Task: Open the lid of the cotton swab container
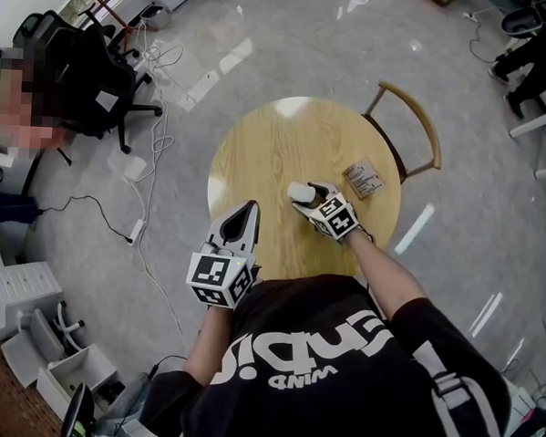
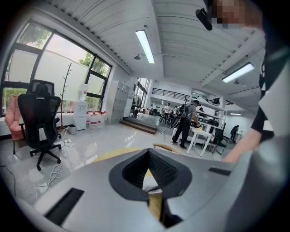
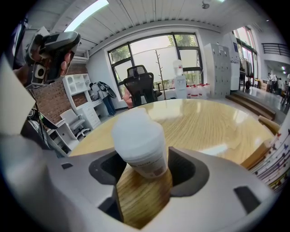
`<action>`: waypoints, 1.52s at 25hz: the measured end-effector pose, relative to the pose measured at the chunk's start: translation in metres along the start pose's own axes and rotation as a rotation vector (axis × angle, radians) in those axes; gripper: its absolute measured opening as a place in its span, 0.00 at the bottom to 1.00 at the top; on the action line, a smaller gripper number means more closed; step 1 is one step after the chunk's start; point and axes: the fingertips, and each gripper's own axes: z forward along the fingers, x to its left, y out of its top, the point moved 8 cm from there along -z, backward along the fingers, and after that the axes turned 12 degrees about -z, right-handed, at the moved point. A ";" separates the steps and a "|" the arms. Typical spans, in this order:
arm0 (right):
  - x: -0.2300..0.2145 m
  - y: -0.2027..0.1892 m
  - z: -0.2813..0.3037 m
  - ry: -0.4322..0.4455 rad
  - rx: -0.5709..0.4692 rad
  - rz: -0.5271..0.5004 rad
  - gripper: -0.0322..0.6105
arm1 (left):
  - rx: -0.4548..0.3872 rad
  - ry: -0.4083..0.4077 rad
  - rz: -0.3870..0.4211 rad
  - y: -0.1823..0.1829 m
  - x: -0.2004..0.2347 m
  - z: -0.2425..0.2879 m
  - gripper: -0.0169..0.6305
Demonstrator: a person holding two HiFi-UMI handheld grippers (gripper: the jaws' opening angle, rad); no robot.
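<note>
The cotton swab container (image 1: 302, 192), a small white tub with its white lid on, stands on the round wooden table (image 1: 259, 139). My right gripper (image 1: 304, 199) has a jaw on each side of it and is shut on its lower body. Seen close in the right gripper view, the container (image 3: 138, 140) leans a little between the dark pads of the right gripper (image 3: 142, 166). My left gripper (image 1: 252, 207) hovers at the table's near left edge, apart from the container, shut with nothing in it; the left gripper (image 2: 148, 158) shows its jaws meeting.
A small printed packet (image 1: 364, 179) lies on the table's right side, also seen as the packet (image 3: 276, 158). A wooden chair (image 1: 415, 115) stands behind the table. A black office chair (image 1: 80, 75) and floor cables (image 1: 140, 224) are to the left.
</note>
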 end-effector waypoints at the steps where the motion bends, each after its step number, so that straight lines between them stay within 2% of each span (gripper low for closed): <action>1: -0.001 0.000 0.000 0.003 0.000 0.001 0.48 | 0.002 -0.001 -0.001 -0.001 0.000 0.001 0.04; 13: 0.000 0.002 -0.010 0.023 -0.015 -0.019 0.45 | 0.008 -0.010 -0.012 -0.001 -0.002 0.008 0.04; 25: 0.008 0.008 -0.018 0.006 -0.045 -0.043 0.43 | 0.007 -0.019 -0.013 -0.004 -0.003 0.005 0.04; 38: 0.008 0.028 -0.053 -0.010 -0.139 -0.047 0.42 | 0.000 -0.039 -0.011 -0.007 -0.006 0.003 0.04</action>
